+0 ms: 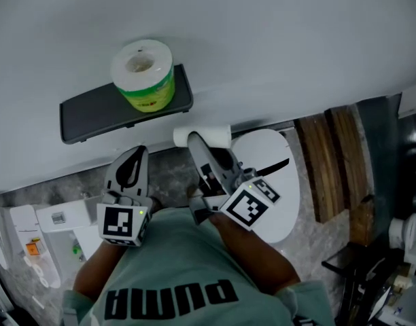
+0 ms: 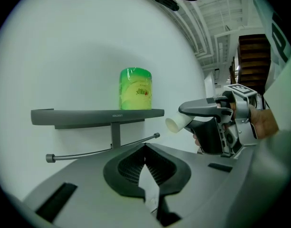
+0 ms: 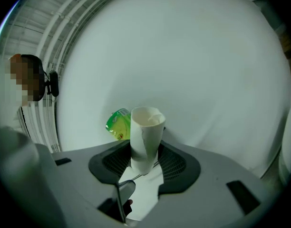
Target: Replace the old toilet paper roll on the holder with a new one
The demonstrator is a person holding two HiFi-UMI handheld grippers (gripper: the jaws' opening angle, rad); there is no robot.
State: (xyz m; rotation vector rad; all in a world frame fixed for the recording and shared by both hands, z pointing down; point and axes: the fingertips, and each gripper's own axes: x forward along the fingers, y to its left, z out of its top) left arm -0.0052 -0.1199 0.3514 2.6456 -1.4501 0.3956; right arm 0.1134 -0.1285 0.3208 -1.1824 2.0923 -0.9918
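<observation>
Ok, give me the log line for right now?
right gripper: shut on empty tube | left gripper: shut, empty | holder bar: bare | wrapped new roll: upright on shelf

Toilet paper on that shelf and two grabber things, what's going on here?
A person is changing the toilet roll with a gripper in each hand. The right gripper is clamped on the empty cardboard tube, off the holder. The holder rod is bare. The new roll, green-wrapped, stands on the shelf above. The left gripper is shut and empty.
</observation>
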